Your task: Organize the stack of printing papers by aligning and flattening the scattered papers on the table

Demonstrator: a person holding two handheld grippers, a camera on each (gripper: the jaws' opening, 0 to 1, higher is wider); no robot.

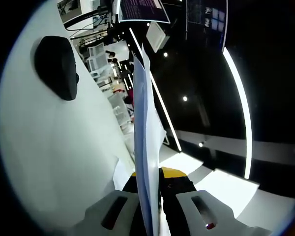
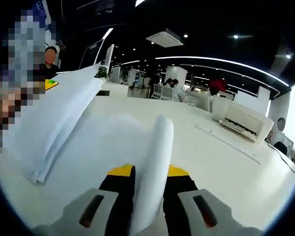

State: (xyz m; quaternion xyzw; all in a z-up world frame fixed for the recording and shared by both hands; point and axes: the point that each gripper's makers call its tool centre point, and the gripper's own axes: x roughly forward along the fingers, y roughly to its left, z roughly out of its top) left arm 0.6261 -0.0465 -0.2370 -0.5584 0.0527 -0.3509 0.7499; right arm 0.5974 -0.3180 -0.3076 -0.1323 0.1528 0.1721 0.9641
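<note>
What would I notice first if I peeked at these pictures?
Probably the stack of white papers, standing on edge right up the middle of the left gripper view, pinched by the left tool. In the right gripper view, the right tool pinches a curled sheet, with more papers sloping at the left.
</note>
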